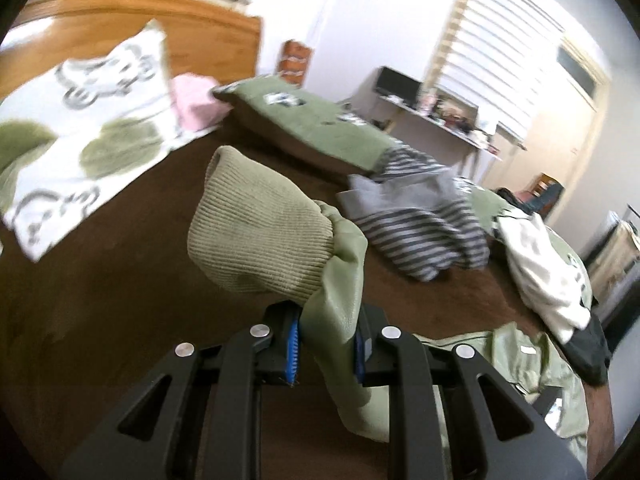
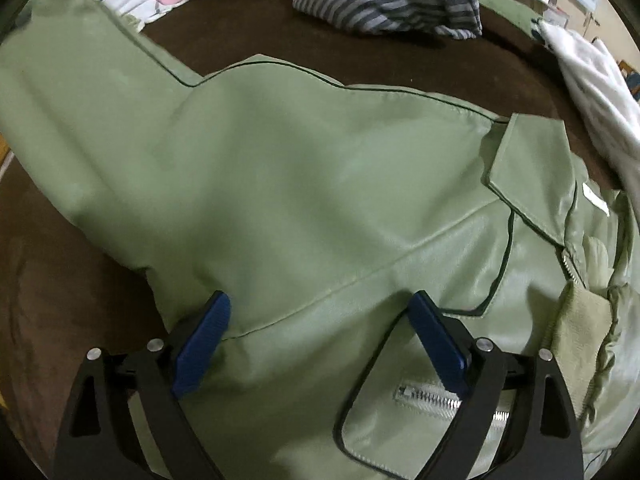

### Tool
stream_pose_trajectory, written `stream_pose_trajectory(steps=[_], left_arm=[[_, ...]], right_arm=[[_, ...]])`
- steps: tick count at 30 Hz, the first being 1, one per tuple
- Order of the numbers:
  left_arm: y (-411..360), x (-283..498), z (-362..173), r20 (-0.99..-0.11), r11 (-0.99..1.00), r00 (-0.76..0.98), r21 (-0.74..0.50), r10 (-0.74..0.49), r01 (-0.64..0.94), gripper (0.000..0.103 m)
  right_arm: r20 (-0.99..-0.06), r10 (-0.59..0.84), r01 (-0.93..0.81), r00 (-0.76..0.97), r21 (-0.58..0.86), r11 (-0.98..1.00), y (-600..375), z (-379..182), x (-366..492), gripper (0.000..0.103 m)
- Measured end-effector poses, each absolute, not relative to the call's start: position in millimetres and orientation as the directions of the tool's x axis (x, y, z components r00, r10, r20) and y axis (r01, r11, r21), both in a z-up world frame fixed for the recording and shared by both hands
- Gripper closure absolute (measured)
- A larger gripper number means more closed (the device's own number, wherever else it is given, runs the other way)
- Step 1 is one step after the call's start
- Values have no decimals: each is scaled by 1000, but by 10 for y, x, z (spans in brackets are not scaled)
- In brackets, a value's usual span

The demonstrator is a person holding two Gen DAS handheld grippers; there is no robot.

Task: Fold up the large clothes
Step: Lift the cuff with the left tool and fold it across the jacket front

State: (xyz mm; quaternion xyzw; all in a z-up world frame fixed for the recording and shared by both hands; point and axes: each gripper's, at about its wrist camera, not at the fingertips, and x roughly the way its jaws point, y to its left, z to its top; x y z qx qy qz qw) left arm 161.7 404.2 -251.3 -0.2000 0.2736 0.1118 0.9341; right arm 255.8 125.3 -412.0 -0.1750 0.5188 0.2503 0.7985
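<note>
A light green leather-look jacket (image 2: 304, 184) lies spread on the brown bedcover (image 2: 72, 280), with dark piping, a collar flap (image 2: 532, 176) and a zipped pocket (image 2: 432, 398). My right gripper (image 2: 320, 312) stands open just above the jacket's body, its blue pads (image 2: 202, 344) wide apart with nothing pinched. My left gripper (image 1: 326, 338) is shut on the jacket's sleeve (image 1: 340, 308) just behind the ribbed cuff (image 1: 260, 228), which is lifted off the bed and sticks up ahead of the fingers. The rest of the jacket (image 1: 532, 364) trails at lower right.
On the bed lie a striped grey garment (image 1: 420, 220), a white garment (image 1: 544, 272), a green pillow (image 1: 320, 124), a patterned white pillow (image 1: 92, 116) and a pink cloth (image 1: 196, 100). A wooden headboard (image 1: 160, 20), a desk (image 1: 440, 120) and window blinds (image 1: 500, 52) stand beyond.
</note>
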Motion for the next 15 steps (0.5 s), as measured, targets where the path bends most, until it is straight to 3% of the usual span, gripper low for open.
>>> stream_pose_trajectory(steps=[9, 15], left_arm=[[3642, 1763, -2173, -497, 938, 867, -285, 31, -197, 80], [3331, 1826, -1953, -479, 957, 878, -255, 0, -139, 81]], right_arm=[[-913, 225, -587, 342, -21, 809, 1228, -4140, 2535, 9], [-887, 233, -530, 399, -15, 848, 934, -3769, 2505, 9]])
